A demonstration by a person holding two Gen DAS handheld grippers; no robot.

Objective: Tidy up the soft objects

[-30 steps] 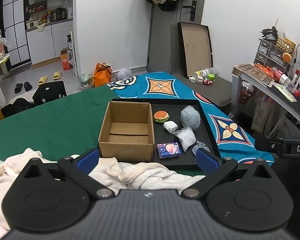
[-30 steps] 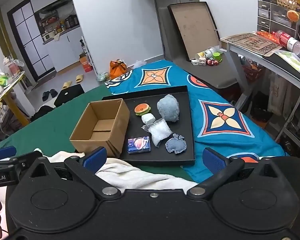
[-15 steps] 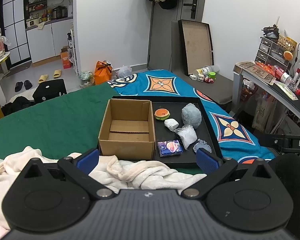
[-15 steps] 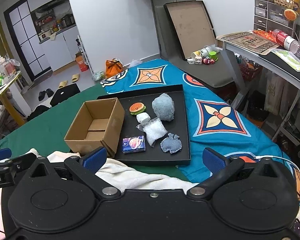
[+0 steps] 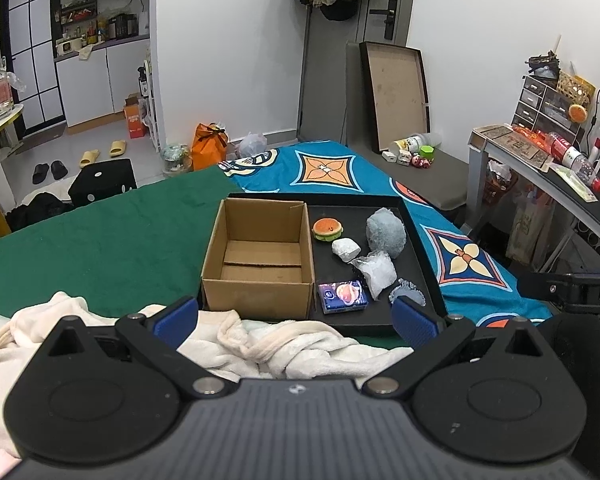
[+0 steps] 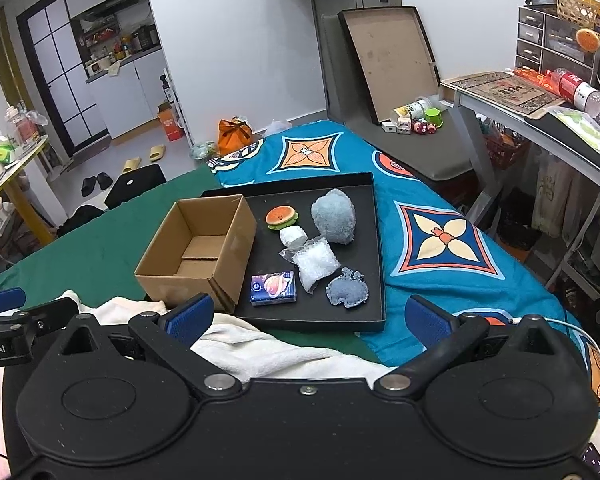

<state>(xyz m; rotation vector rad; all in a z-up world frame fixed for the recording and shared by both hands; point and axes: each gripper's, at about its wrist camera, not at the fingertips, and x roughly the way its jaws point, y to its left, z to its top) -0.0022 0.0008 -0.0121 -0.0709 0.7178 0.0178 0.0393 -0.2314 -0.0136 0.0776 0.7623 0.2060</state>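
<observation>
Both tongs, left (image 5: 294, 316) and right (image 6: 307, 316), spread wide, empty, above cream blanket (image 5: 284, 350). Beyond: cardboard box (image 6: 198, 258), empty, on black tray (image 6: 374, 240) beside burger toy (image 6: 282, 217), fluffy grey ball (image 6: 334, 218), white lump (image 6: 293, 237), clear bag (image 6: 315, 265), tissue pack (image 6: 273, 288), grey patch (image 6: 347, 290).

Your left gripper (image 5: 294, 316) has a ribbed grey-black body, two round black hubs with silver pivot screws, and blue ribbed fingertip pads (image 5: 412, 316). Your right gripper (image 6: 306, 314), at the bottom of its frame, is smooth black with the same blue pads (image 6: 190, 314).
</observation>
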